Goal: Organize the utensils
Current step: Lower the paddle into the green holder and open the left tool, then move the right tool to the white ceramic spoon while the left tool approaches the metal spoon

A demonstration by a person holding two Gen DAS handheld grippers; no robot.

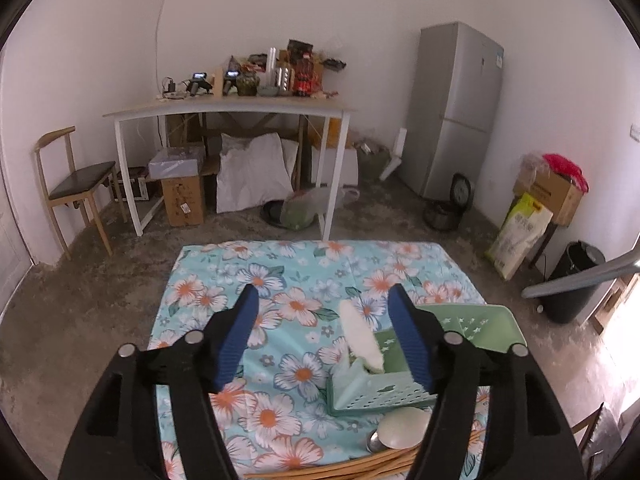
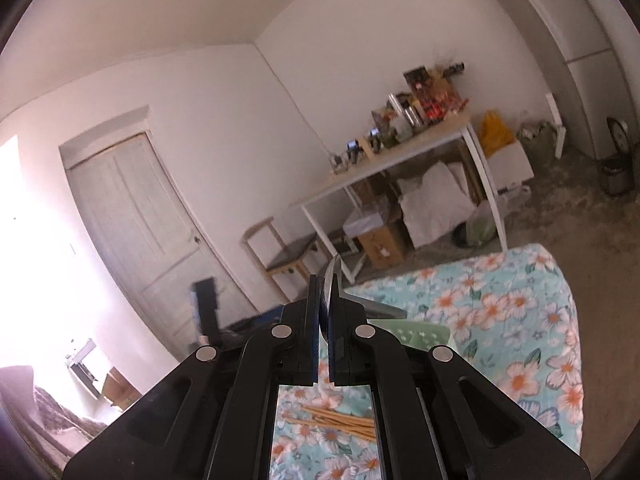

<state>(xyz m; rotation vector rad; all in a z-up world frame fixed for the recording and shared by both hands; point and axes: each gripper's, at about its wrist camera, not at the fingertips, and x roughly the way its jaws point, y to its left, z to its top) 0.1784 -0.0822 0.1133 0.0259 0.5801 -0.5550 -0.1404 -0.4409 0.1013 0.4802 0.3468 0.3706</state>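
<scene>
Spoon [image 1: 362,334] in basket [image 1: 472,320]; chopsticks [image 1: 360,466] before it on tablecloth [image 1: 224,280].

Your left gripper [image 1: 322,304] has blue pads on black arms. Under it, the tablecloth [image 1: 280,276] is turquoise with white-and-orange flowers. Just right: a mint-green organizer [image 1: 376,396], white spoon [image 1: 362,336], and tan chopsticks [image 1: 360,466], probably bamboo.

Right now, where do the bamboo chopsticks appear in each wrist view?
Left wrist view: the bamboo chopsticks lie along the bottom edge, below the white spoon, on the floral cloth.
Right wrist view: they show at bottom centre, through the gap in the right claw's frame.
Shared landmark: the white desk piled with clutter.
</scene>
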